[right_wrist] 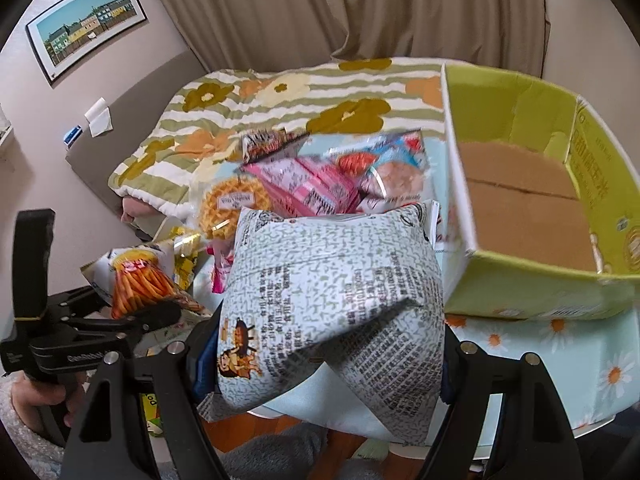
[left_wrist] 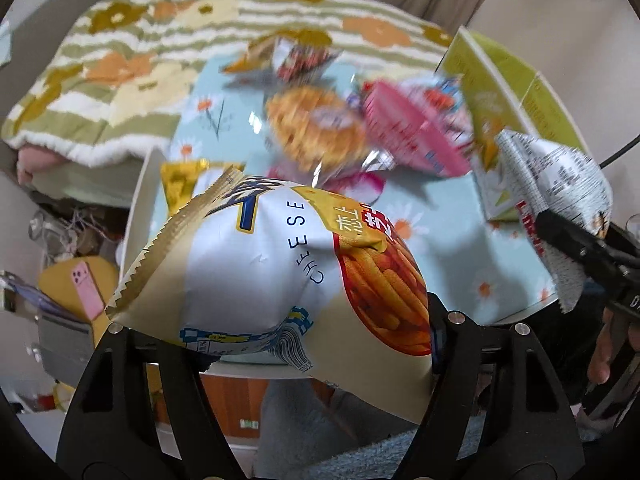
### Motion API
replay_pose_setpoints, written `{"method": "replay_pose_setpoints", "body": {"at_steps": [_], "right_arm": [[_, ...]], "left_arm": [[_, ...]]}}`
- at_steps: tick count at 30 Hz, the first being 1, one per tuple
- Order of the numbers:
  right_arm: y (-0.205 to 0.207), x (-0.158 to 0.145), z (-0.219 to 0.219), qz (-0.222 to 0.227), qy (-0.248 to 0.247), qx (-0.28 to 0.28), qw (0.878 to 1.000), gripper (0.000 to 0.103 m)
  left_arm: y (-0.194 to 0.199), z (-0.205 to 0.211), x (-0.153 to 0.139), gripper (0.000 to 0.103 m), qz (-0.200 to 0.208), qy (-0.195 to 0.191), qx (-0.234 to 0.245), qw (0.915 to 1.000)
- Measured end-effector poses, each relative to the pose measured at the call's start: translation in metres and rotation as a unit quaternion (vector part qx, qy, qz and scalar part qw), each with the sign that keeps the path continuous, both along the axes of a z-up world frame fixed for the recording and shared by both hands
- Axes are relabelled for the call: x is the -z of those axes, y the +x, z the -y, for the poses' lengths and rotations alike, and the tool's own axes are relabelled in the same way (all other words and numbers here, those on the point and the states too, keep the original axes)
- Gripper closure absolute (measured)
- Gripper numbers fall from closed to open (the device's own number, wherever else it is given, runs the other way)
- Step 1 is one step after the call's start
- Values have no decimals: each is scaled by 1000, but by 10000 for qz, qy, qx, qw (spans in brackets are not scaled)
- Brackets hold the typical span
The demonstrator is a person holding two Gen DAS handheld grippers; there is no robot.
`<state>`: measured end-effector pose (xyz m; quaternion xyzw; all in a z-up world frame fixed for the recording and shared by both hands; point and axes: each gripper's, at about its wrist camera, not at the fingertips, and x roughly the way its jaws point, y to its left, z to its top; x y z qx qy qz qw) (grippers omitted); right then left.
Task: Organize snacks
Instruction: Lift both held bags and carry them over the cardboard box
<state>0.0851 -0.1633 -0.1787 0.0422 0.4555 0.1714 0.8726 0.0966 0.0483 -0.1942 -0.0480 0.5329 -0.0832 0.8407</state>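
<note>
The left gripper (left_wrist: 276, 344) is seen clamped on a cheese snack bag (left_wrist: 280, 264), white and gold with orange sticks printed on it; the bag is pinched between the jaws and held above the near edge of the table (left_wrist: 452, 248). The right gripper (right_wrist: 320, 364) is seen clamped on a white snack packet (right_wrist: 336, 288) covered in small black print, its back panel turned toward the camera; the packet is held above the table's near edge, just left of the cardboard box (right_wrist: 532, 280).

The box, green outside with a brown floor, is observed standing open on the right side of the table, on a light blue daisy-print cloth. Its interior, as far as it is visible, is bare.

A loose pile of snacks (right_wrist: 320, 184) is noted at the centre of the table, behind both held bags: a pink box, a round waffle pack and several blurred wrappers. A floral striped blanket (right_wrist: 256, 108) is seen beyond the table. A hand (right_wrist: 36, 400) is noted on the left gripper's handle in the right wrist view.
</note>
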Motion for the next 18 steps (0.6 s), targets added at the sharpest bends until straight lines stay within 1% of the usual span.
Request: {"method": "replay_pose_setpoints", "body": {"at_steps": [5,7,11,14,18], "right_arm": [[-6,-32,24,312,45,-16,9995,26],[-4,-48,40,439,64,0,9990,26],[5,-73,76,669,-110,108,9976,26],[16,-80,101,718,-345,255,9965,26],[37,-74,132,543,-475,505,9961,26]], "left_arm": [[0,30,-50,32,549,-60,4,9985],[2,48,-69,32,783,-64,83,9969],[16,88,-103,32,1178,-67,311,9925],[35,119,-123,32,1378,-98,500,9892],[65,165,-137,32,1474,-178,915,9847]]}}
